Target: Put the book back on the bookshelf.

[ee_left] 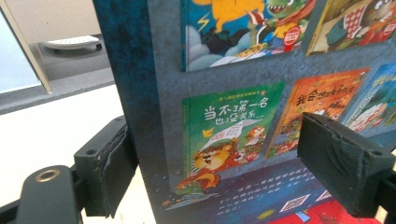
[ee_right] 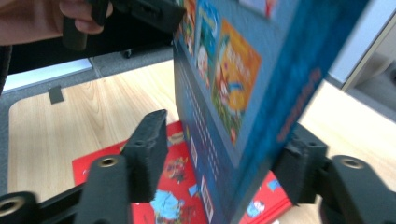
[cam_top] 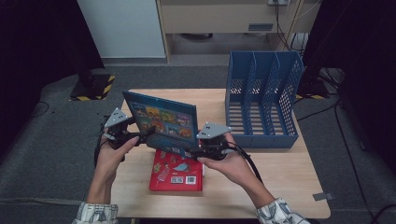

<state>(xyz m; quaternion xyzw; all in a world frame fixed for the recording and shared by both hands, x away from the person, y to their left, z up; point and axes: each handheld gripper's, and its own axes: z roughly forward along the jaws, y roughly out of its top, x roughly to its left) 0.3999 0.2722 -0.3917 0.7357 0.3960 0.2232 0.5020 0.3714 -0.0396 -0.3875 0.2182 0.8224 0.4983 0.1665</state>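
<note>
Blue book [cam_top: 161, 122] upright between 2 raised hands.

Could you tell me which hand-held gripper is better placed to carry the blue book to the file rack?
Probably the right hand-held gripper: it straddles the blue book on the side nearer the blue file rack.

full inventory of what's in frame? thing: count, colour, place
blue book: 1, dark blue with picture-book covers printed on it, held upright above the table between both claws
red book: 1, red, flat on the table under the blue book
file rack: 1, blue, slotted compartments, far right of the table
table: 1, light wood
tape piece: 1, grey, near right edge of the table
left claw: 1, black, jaws either side of the blue book's edge with gaps
right claw: 1, black, jaws straddling the book's other edge
hands: 2, patterned sleeves
</note>
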